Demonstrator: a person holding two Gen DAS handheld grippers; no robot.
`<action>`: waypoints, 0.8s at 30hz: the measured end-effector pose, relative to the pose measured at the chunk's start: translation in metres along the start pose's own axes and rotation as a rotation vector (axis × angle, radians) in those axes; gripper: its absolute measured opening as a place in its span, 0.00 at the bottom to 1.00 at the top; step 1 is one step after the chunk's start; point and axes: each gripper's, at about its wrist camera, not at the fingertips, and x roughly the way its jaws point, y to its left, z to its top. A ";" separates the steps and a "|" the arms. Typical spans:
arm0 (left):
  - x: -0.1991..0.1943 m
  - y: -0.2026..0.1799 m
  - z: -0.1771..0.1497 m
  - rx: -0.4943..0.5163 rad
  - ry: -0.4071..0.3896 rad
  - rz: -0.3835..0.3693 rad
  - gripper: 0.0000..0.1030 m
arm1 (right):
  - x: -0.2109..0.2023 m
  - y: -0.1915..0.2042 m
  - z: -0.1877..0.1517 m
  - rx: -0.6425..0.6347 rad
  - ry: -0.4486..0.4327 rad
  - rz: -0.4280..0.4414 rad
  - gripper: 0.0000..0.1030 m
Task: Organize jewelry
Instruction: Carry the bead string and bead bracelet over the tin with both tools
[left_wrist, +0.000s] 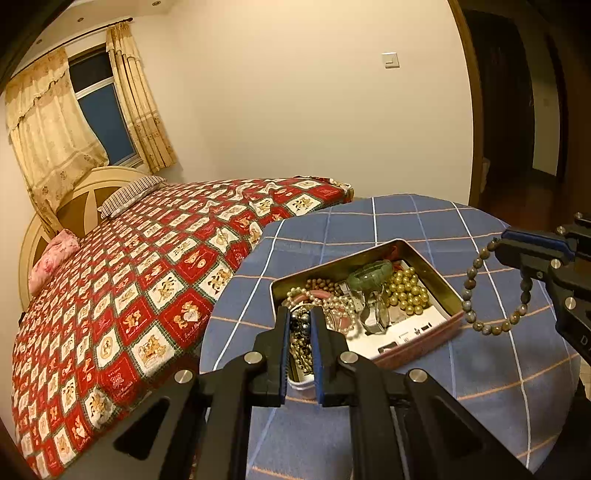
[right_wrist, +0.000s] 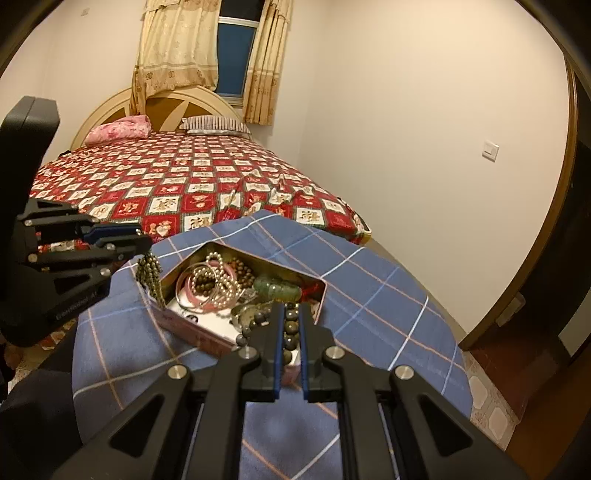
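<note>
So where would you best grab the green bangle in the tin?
Grip the raised upper arc of the green bangle, coming from above: it leans tilted on the gold beads, so that rim stands clear while the tin walls block its sides.

A home bedroom. Beyond the claws stands a double bed with a red patchwork quilt, a curved cream headboard and two pillows. Floral curtains frame a dark window behind it. A light switch sits on the plain wall, right.

Jewelry tin on blue checked cloth
</note>
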 end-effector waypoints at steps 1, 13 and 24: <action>0.001 0.001 0.002 -0.001 0.001 -0.001 0.09 | 0.002 0.000 0.002 -0.003 0.000 -0.001 0.08; 0.008 0.006 0.028 0.012 -0.023 0.013 0.09 | 0.021 -0.005 0.025 -0.018 -0.008 -0.014 0.08; 0.035 0.007 0.035 -0.005 -0.005 0.021 0.10 | 0.044 0.000 0.031 -0.026 0.012 -0.008 0.08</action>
